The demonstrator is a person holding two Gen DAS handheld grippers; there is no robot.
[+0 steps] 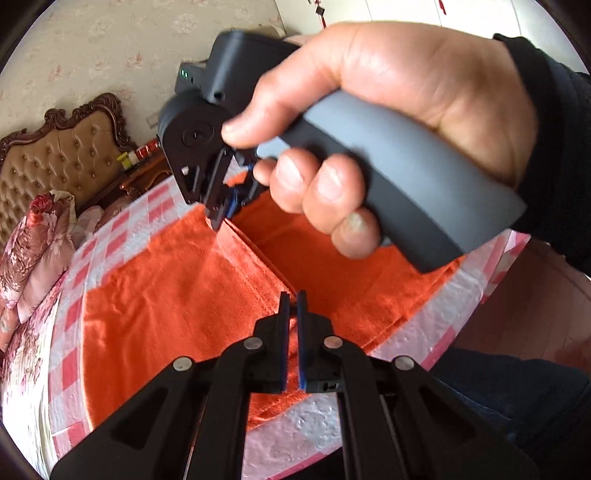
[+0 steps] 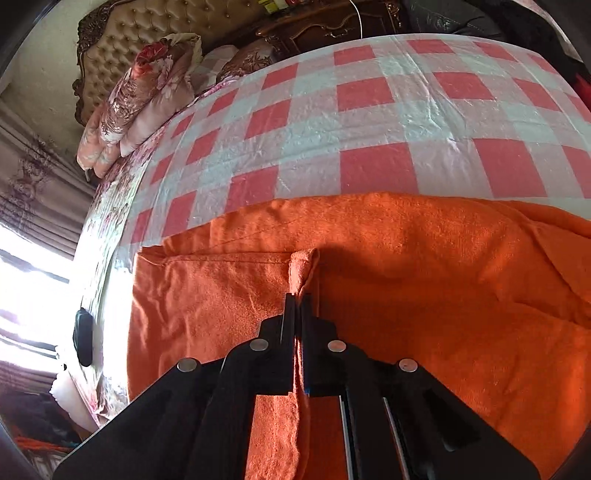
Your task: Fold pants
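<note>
The orange pants (image 1: 177, 280) lie spread on the checked bed cover; in the right wrist view (image 2: 406, 266) they fill the lower half. My left gripper (image 1: 292, 295) is shut, pinching an edge of the orange cloth near the middle fold line. My right gripper (image 2: 298, 298) is shut on a raised fold of the pants, and cloth hangs down between its fingers. The right gripper also shows in the left wrist view (image 1: 218, 218), held by a hand, its tips down on the cloth.
The pink-and-white checked cover (image 2: 369, 122) extends beyond the pants. Folded floral quilts (image 2: 136, 99) and a tufted headboard (image 1: 62, 151) stand at the bed's far end. A dark nightstand (image 2: 332, 26) is behind. A bright window (image 2: 29, 295) is at left.
</note>
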